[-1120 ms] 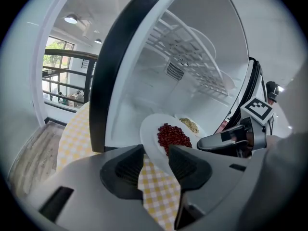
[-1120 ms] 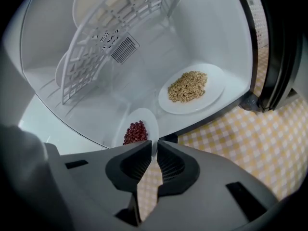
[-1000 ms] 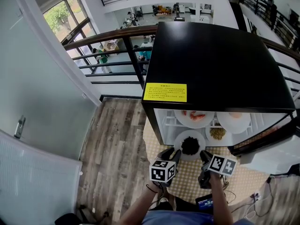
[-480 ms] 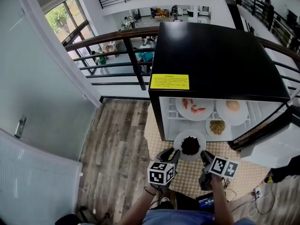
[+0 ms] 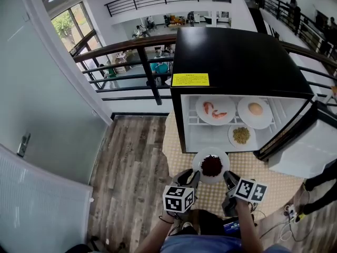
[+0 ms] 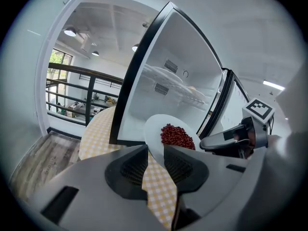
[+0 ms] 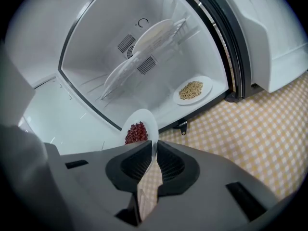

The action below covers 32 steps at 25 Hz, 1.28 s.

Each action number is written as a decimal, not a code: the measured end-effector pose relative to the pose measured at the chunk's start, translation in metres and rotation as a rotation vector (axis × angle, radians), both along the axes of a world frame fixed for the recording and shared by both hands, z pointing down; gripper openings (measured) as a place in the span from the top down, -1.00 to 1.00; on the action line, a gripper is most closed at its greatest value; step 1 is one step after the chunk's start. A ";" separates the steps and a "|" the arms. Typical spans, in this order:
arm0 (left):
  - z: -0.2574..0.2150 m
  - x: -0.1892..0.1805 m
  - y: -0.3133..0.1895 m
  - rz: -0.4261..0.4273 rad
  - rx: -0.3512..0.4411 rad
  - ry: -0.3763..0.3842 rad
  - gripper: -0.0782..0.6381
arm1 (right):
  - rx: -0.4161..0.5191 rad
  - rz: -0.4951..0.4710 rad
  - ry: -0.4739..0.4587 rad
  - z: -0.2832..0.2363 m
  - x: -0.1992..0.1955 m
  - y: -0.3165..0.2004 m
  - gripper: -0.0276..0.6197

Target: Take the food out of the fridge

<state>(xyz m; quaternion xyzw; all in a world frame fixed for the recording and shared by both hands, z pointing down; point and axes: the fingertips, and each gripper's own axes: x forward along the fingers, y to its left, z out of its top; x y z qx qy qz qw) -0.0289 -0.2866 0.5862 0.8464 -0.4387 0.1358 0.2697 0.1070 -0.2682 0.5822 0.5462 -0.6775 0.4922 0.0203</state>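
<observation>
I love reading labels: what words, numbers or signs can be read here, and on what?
Yellow sticker on top of the fridge: dark print, too small to read.
Marker cubes: black-and-white square patterns, no words.
Small mark inside the fridge: C-like, unclear.

Fridge (image 5: pixel 242 62) glossy blk outside, smooth white plastic inside; floor (image 5: pixel 131 157) matt wood planks; plate (image 5: pixel 198 160) smooth white.
</observation>
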 end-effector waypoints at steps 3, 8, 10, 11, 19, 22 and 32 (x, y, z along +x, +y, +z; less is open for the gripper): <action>-0.005 -0.004 0.017 0.006 0.007 -0.001 0.47 | 0.008 0.002 0.000 -0.005 -0.004 0.018 0.77; -0.015 -0.012 0.047 0.013 0.027 0.002 0.47 | 0.033 0.010 -0.002 -0.014 -0.012 0.049 0.77; -0.018 -0.015 0.061 0.016 0.028 0.005 0.47 | 0.037 0.017 -0.005 -0.017 -0.015 0.064 0.77; -0.020 -0.017 0.068 0.018 0.030 0.006 0.47 | 0.038 0.020 -0.007 -0.018 -0.017 0.071 0.77; -0.023 -0.027 0.123 0.038 0.038 0.008 0.47 | 0.054 0.045 -0.008 -0.023 -0.028 0.130 0.77; -0.026 -0.030 0.141 0.052 0.047 0.005 0.47 | 0.061 0.059 -0.009 -0.025 -0.031 0.150 0.77; -0.034 -0.036 0.189 0.082 0.059 0.007 0.47 | 0.055 0.103 -0.035 -0.030 -0.039 0.205 0.77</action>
